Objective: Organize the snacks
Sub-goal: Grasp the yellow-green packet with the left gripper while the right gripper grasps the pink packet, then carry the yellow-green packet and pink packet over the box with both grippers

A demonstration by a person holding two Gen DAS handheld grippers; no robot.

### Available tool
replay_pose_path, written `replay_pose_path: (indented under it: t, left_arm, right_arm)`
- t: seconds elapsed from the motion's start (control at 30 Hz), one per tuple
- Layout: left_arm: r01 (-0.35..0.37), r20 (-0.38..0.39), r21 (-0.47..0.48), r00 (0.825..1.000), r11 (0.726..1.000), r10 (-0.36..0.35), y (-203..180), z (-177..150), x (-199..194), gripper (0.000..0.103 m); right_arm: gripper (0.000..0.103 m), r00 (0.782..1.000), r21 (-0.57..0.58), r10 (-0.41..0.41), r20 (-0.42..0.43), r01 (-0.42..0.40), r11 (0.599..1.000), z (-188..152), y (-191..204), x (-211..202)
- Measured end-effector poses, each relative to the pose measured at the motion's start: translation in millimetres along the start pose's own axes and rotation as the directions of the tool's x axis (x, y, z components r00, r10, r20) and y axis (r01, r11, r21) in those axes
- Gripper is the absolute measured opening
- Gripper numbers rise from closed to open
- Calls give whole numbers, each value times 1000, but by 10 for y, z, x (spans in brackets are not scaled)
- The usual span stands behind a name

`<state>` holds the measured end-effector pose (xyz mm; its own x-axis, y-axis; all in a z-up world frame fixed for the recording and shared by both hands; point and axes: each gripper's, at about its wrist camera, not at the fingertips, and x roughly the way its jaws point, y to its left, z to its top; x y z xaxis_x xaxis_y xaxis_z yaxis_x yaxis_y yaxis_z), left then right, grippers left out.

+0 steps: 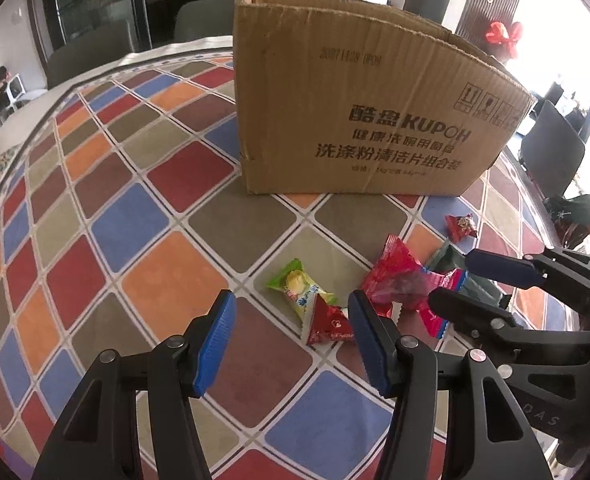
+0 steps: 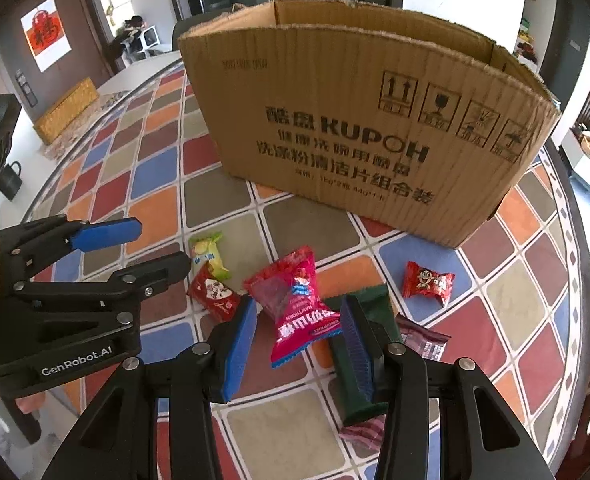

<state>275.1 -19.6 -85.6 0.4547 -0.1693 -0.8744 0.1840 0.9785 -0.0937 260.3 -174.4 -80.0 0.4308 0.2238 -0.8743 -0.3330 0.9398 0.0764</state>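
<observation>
Right wrist view: the right gripper point(image 2: 299, 344) stands wide open, empty, its blue pads flanking a large red hawthorn snack bag point(image 2: 295, 304) on the checkered multicolour tablecloth point(image 2: 151, 216). A dark green wrapper point(image 2: 369, 304) lies touching the right pad's side. The left gripper point(image 1: 291, 336), equally open and empty, sits above a small red triangular packet point(image 1: 327, 324) and a green-yellow candy packet point(image 1: 297, 284). A small red candy point(image 2: 427, 282) lies apart, near the open brown cardboard box point(image 2: 359, 120) behind.

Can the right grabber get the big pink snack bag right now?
Probably yes. The right gripper is open, its blue pads either side of the big pink snack bag, nothing lying on top. The dark green packet lies close beside its right pad and might get nudged.
</observation>
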Motion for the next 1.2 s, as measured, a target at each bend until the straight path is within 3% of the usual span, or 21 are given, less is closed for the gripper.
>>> replay_pose_path:
  t: [0.4,0.5,0.77,1.0,1.2]
  left_arm:
    - [-3,-56,-35,998,999,1,16,102,329,48]
    - [1,-65,-41,998,999,-4,26,131,390,39]
    - [2,-78,-47,997,999,-6,62,182,498,30]
    - [-37,-67,26,997,999,39,-23,167,529,28]
    - [-25,-49,13,998,1000,26,14,178,494,27]
  right_arm:
    - [45,999,1,1,-40,-1,1000,26,-33,206]
    - [45,999,11,12,-43,-12,1000,44,-42,247]
    - [45,998,17,32,-56,-31,999,112,-5,391]
    - [40,998,33,40,-57,-38,999,121,-14,501]
    - [36,999,44,37,-32,-36,998,117,2,487]
